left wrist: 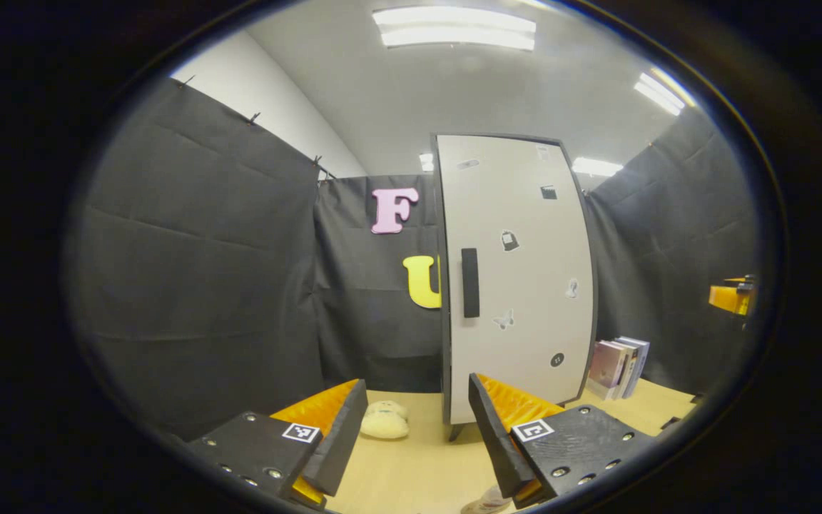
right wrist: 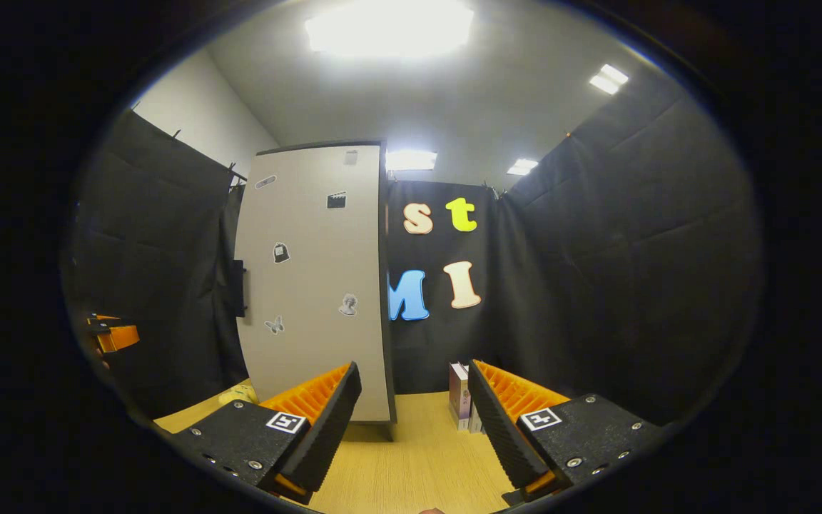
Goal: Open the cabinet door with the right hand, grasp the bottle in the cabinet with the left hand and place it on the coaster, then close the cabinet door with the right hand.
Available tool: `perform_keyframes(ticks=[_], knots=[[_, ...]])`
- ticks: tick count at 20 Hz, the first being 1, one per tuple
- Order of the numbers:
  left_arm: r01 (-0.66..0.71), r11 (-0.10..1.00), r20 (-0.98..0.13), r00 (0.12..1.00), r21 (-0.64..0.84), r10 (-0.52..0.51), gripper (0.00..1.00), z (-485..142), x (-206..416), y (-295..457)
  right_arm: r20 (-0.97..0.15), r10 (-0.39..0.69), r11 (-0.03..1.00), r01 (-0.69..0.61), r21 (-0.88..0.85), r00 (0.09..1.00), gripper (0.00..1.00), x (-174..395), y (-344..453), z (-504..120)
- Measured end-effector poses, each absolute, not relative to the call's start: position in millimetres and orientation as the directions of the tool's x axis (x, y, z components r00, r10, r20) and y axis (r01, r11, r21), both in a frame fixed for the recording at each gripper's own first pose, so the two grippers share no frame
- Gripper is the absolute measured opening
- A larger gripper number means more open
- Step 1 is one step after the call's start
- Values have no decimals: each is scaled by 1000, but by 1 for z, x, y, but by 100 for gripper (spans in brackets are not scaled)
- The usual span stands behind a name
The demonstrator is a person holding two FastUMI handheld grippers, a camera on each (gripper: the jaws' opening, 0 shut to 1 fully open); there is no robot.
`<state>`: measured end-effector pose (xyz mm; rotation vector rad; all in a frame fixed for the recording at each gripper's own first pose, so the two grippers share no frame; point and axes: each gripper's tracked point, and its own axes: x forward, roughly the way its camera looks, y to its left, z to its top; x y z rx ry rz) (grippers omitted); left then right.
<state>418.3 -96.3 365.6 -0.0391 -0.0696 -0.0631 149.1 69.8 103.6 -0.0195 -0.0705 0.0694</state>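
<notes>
The cabinet [left wrist: 518, 278] stands shut at the far side of the wooden table [left wrist: 411, 471], its pale door dotted with small stickers and its dark handle [left wrist: 469, 283] running upright along the door's left edge in the left gripper view. The bottle, by the task's wording, is inside, so it is hidden behind that closed door, and nothing of the job appears to have been done yet. The left gripper [left wrist: 417, 428] hangs near the table's front with its jaws spread wide and nothing between them, pointed at the handle side of the cabinet, probably waiting where it can reach in once the door swings away. The right gripper [right wrist: 414, 410] is likewise wide open and holds nothing; it faces the door from farther right, so in its view the handle [right wrist: 239, 287] sits at the door's far left edge, seen almost side-on. That hand has the first move, and it seems held back and open so the fingers can close around the handle from the front. A few books [left wrist: 619, 368] stand just right of the cabinet, against the wall. Left of the cabinet's foot lies a pale, soft-looking round thing [left wrist: 384, 420]; whether that is the coaster I cannot tell. The door will likely sweep outward over the table, so the left gripper's place near the handle side may need watching.
</notes>
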Motion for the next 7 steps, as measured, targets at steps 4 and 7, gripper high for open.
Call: perform_keyframes(ticks=[4,7], knots=[[60,998,78,995,-29,-57,82,367,416,-91,62,70,997,-69,-22,996,93,150,71,100],[59,998,78,995,-28,-57,87,368,416,-91,63,76,997,-75,-16,995,93,151,74,101]])
